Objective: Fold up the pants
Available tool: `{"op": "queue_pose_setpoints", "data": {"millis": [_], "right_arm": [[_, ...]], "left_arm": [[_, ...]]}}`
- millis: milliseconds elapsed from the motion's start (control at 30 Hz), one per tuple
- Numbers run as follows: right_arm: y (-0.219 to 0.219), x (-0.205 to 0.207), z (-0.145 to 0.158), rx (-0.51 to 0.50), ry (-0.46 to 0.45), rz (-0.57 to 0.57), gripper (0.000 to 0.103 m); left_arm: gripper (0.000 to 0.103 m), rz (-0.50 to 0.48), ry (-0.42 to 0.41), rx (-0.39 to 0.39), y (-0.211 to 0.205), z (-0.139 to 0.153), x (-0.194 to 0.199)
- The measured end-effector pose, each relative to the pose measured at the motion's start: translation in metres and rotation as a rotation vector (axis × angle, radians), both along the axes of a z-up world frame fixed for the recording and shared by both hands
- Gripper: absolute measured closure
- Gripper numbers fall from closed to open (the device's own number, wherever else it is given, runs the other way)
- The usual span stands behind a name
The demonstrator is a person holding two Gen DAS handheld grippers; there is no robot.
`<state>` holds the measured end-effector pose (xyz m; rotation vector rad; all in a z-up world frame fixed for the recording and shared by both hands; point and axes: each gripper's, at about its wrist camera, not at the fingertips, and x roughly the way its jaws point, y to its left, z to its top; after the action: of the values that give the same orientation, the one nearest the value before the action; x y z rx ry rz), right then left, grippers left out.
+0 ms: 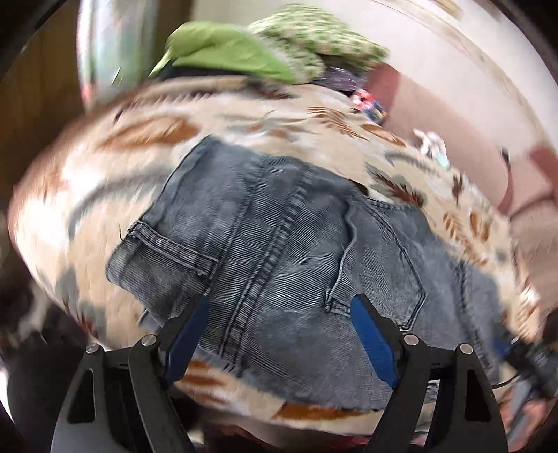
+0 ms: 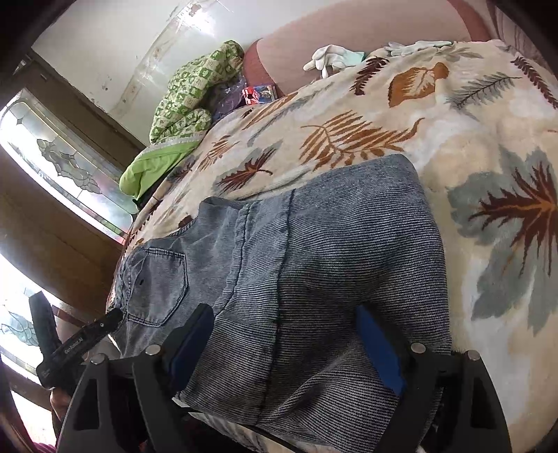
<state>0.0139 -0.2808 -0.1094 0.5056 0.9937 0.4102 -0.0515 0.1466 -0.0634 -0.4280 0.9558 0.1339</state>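
Note:
Grey-blue denim pants [image 1: 279, 244] lie folded on a leaf-print blanket [image 1: 244, 115]. In the left wrist view I see the waistband end with a belt loop and back pocket. My left gripper [image 1: 279, 313] is open above the waist, nothing between its blue pads. In the right wrist view the pants [image 2: 314, 271] show a back pocket at left and a folded edge at the far end. My right gripper [image 2: 282, 324] is open over the denim, holding nothing. The left gripper [image 2: 80, 341] shows at the left edge of that view.
A green patterned quilt [image 2: 188, 94] and green cloth are piled at the far edge of the blanket [image 2: 488, 139]. White gloves [image 2: 331, 59] lie by a pink headboard [image 2: 348, 31]. A small red and blue packet [image 2: 258, 92] sits near the quilt. A glass-panelled wooden door [image 2: 62, 163] stands at left.

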Motion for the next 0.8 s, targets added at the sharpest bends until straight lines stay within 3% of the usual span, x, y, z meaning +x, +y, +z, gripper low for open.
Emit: {"op": "queue_pose_setpoints", "data": {"millis": [67, 133, 200, 267, 400, 600, 700, 800], "right_arm": [[-0.001, 0.0, 0.0, 0.005, 0.004, -0.003, 0.017], [-0.001, 0.0, 0.0, 0.005, 0.006, -0.004, 0.017], [0.0, -0.001, 0.001, 0.002, 0.005, 0.0, 0.017], [-0.001, -0.002, 0.001, 0.003, 0.006, 0.0, 0.017], [-0.003, -0.003, 0.0, 0.012, 0.013, -0.006, 0.017], [-0.002, -0.006, 0.001, 0.0, 0.008, -0.003, 0.017], [-0.001, -0.007, 0.002, -0.001, 0.008, -0.005, 0.017], [-0.001, -0.007, 0.002, -0.006, 0.007, -0.005, 0.017]], "left_arm": [[0.019, 0.069, -0.007, -0.123, 0.019, -0.001, -0.013], [0.019, 0.171, 0.011, -0.111, 0.029, 0.003, -0.023], [0.019, 0.212, -0.003, -0.177, 0.036, 0.009, -0.034], [0.019, 0.207, -0.017, -0.202, 0.037, 0.015, -0.041], [0.019, 0.199, 0.033, -0.238, 0.038, 0.002, -0.039], [0.02, 0.234, 0.125, -0.398, 0.046, -0.039, -0.035], [0.022, 0.234, 0.078, -0.446, 0.047, -0.039, -0.034], [0.024, 0.212, 0.052, -0.431, 0.046, -0.034, -0.027]]}}
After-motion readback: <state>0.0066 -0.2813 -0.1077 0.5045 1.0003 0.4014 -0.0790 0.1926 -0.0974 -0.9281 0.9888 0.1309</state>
